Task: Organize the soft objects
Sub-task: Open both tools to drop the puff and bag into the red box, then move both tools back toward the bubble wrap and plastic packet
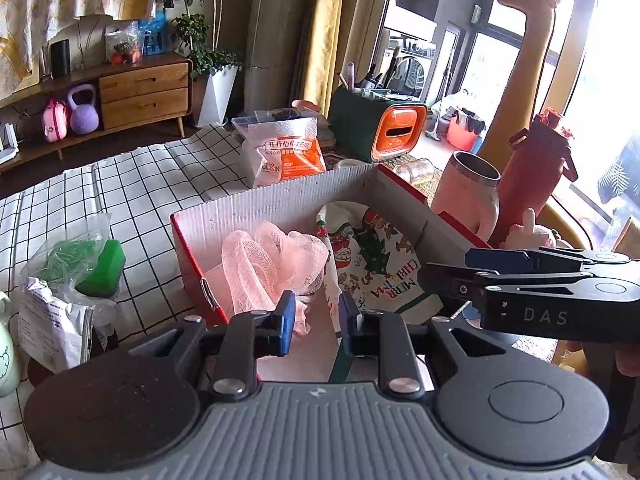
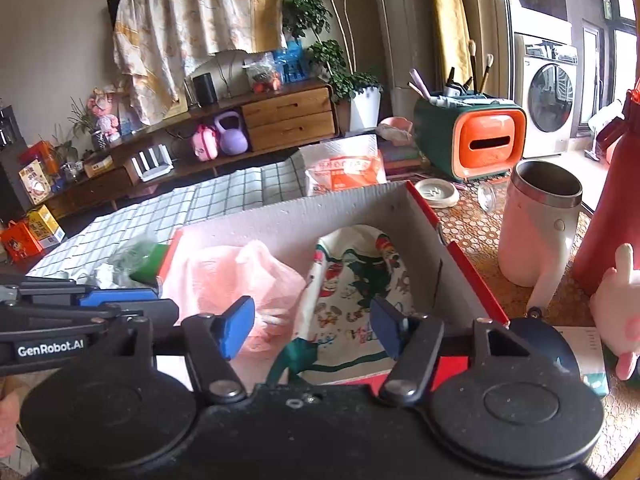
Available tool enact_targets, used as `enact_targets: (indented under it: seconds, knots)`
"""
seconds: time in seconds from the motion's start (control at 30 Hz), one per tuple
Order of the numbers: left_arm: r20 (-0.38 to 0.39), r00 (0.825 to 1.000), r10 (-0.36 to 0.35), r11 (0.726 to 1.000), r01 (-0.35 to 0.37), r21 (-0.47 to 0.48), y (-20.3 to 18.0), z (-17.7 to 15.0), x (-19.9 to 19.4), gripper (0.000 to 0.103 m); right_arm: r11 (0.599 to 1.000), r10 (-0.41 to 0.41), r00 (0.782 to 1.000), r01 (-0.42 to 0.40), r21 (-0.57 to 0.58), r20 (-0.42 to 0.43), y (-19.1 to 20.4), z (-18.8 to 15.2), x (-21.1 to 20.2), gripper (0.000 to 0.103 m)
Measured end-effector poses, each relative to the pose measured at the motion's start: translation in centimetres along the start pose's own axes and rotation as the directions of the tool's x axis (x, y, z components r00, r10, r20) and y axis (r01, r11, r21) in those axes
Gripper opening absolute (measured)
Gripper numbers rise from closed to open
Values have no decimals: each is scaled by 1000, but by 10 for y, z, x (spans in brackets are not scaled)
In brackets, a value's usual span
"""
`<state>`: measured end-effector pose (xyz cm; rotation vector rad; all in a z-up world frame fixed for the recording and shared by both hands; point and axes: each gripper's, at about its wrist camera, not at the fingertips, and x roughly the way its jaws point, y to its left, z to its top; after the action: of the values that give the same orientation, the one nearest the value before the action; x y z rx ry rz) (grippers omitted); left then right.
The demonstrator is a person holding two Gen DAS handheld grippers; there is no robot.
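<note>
A red cardboard box (image 1: 280, 204) (image 2: 304, 210) stands on the table. Inside lie a pink mesh bath pouf (image 1: 264, 264) (image 2: 224, 276) on the left and a Christmas-print cloth (image 1: 372, 256) (image 2: 352, 276) on the right. My left gripper (image 1: 317, 316) is open and empty just over the box's near edge, beside the pouf. My right gripper (image 2: 312, 326) is open and empty over the near end of the cloth. It also shows in the left wrist view (image 1: 536, 288) at the right. A pink plush toy (image 2: 616, 308) lies right of the box.
A green item in a clear bag (image 1: 80, 264) lies left of the box. A pink mug (image 1: 468, 196) (image 2: 536, 224) and a red bottle (image 1: 536, 176) (image 2: 612, 216) stand to its right. An orange-white packet (image 1: 284, 152) and an orange-green caddy (image 1: 380, 128) stand behind.
</note>
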<state>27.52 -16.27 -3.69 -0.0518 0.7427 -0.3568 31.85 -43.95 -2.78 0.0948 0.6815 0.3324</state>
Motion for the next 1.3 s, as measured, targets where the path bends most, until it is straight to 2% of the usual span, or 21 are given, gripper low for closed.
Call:
enact_targets:
  seconds: [0.07, 0.13, 0.17, 0.2, 0.27, 0.5, 0.6, 0.8, 0.87, 0.97, 1.07, 1.3]
  knots:
    - [11, 1000, -2, 1000, 2, 0, 3, -2, -9, 23, 1000, 15, 1000, -15, -1, 9, 5, -1, -7, 67]
    - [26, 1000, 6, 1000, -6, 9, 4, -5, -20, 29, 1000, 23, 1000, -23, -6, 19, 12, -3, -14, 69]
    - [34, 999, 8, 1000, -9, 11, 5, -6, -25, 36, 999, 31, 999, -31, -13, 24, 16, -5, -18, 70]
    - [42, 999, 5, 1000, -6, 11, 7, -8, -30, 55, 999, 37, 999, -37, -19, 27, 19, -5, -21, 72]
    - [68, 998, -2, 1000, 2, 5, 11, -12, -44, 73, 998, 52, 998, -51, -30, 35, 28, -7, -28, 75]
    - [104, 994, 14, 1000, -15, 4, 31, -28, -91, 73, 994, 104, 992, -101, -53, 73, 58, -9, -51, 89]
    - [116, 993, 36, 999, -36, -5, 44, -36, -113, 76, 990, 127, 988, -121, -72, 85, 72, -11, -59, 93]
    - [122, 989, 83, 996, -80, -34, 76, -52, -149, 77, 979, 182, 980, -173, -110, 81, 106, -17, -69, 98]
    - [124, 987, 100, 994, -95, -44, 87, -57, -160, 77, 975, 197, 977, -187, -122, 78, 119, -19, -71, 100]
    - [128, 984, 125, 991, -119, -56, 104, -62, -176, 83, 969, 217, 973, -205, -139, 77, 135, -24, -74, 101]
    - [128, 980, 152, 987, -145, -65, 119, -71, -190, 84, 963, 235, 970, -223, -153, 68, 150, -29, -74, 101]
    - [102, 973, 207, 978, -202, -57, 150, -97, -208, 90, 955, 259, 965, -250, -158, 34, 177, -44, -63, 102]
